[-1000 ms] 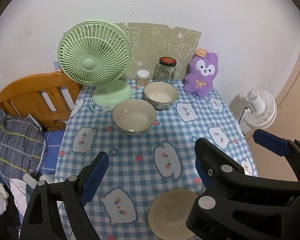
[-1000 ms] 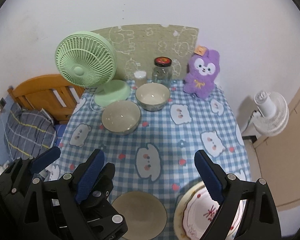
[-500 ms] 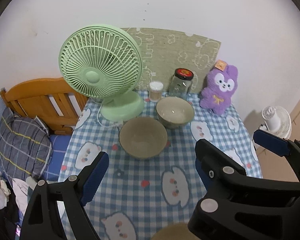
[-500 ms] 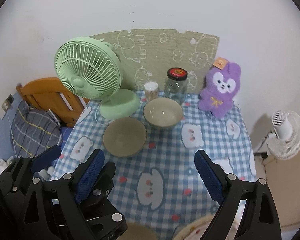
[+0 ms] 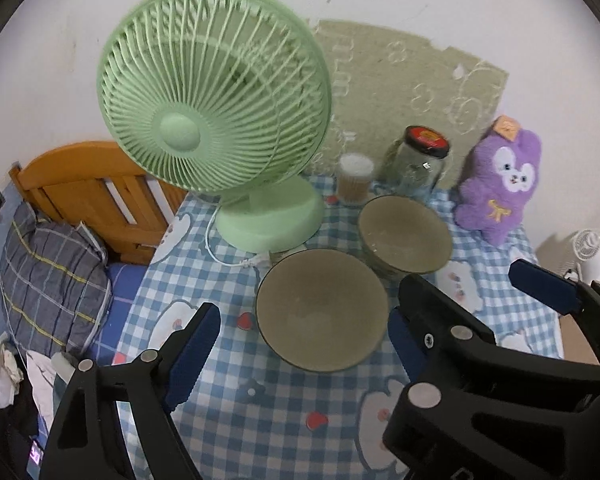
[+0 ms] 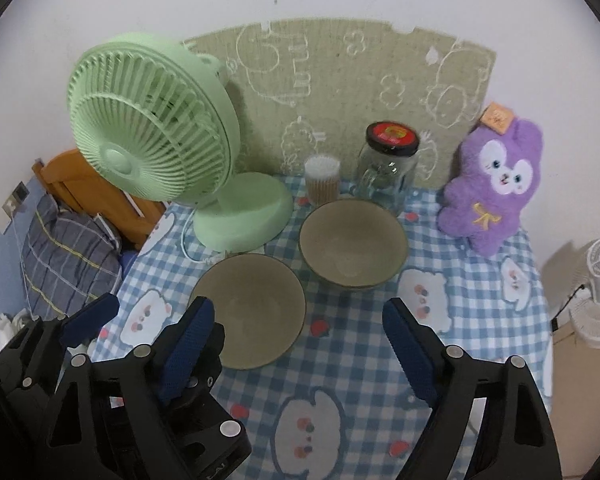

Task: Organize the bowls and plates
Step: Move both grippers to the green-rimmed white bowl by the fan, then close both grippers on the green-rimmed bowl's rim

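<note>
Left gripper (image 5: 304,334) is spread wide around the near bowl (image 5: 322,308) by the green fan (image 5: 216,92); a crooked squeeze could tip it into the far bowl (image 5: 404,234).

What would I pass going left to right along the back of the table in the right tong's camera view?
Green fan → small jar of cotton swabs → glass jar with a red lid → purple plush bunny.

Blue-and-white checked tablecloth (image 6: 364,368) with white bear faces and red strawberries. On it: mint-green plastic fan (image 6: 148,136), two beige ceramic bowls (image 6: 248,308) (image 6: 352,244), purple plush rabbit (image 6: 496,184), red-lidded clear glass jar (image 6: 388,164).
</note>
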